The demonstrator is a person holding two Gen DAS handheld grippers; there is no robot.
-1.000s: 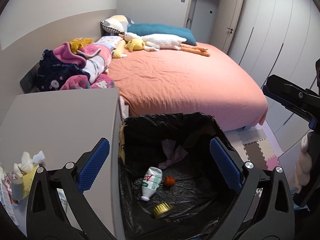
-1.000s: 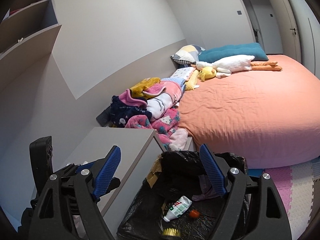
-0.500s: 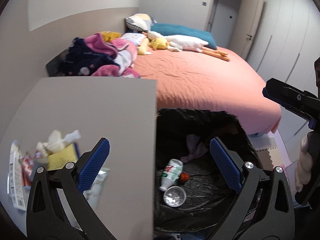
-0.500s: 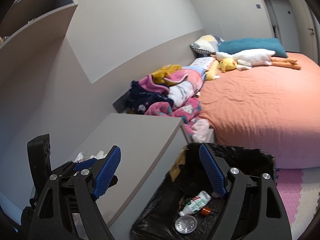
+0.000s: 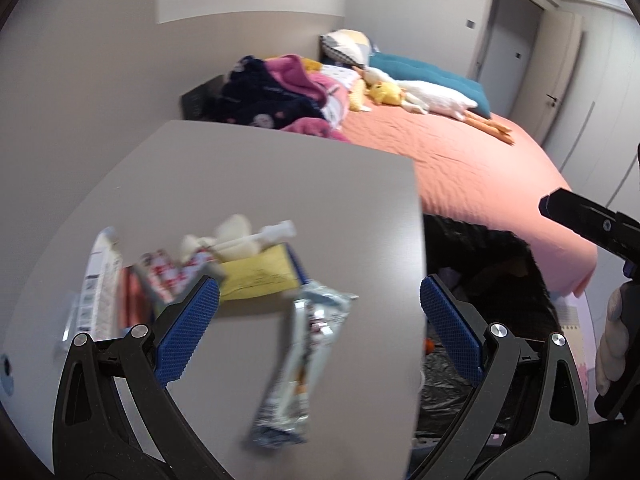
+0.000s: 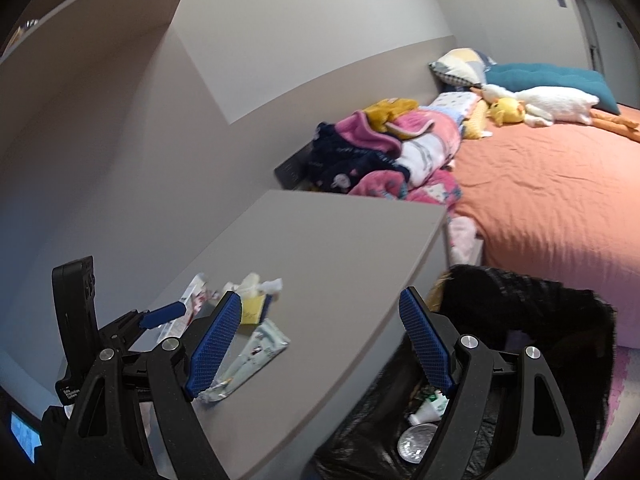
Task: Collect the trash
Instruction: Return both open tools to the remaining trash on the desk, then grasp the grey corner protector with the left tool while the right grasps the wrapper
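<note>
the left gripper (image 5: 320,320) hung over the desk (image 5: 248,184) with its jaws spread wide and nothing between the pads, which suited a reach for flat litter rather than a carry. directly under it, near the desk's front edge, lay a silver wrapper (image 5: 298,364), long and crinkled, lined up roughly along the gap between the fingers, so a straight drop looked enough to straddle it (the picture was smeared there, so its print could not be read). just behind the wrapper on the desk sat a yellow box (image 5: 260,276) with white tissue (image 5: 236,236) bunched on top, and to the left of the box more packets (image 5: 104,284) stood in a loose pile; they seemed heaped together as the litter left to clear.

the right gripper (image 6: 320,344) was also spread and empty, held over the desk's right edge, half above the bin (image 6: 520,312). the bin stood on the floor tight against the desk's right side, lined in black plastic, presumably so that litter needed only a short carry off the edge. a bottle (image 6: 430,408) and a round lid (image 6: 416,442) already lay in its bottom.

beyond the desk's far edge a heap of clothes (image 6: 380,160) spilled onto the bed (image 6: 560,208).
</note>
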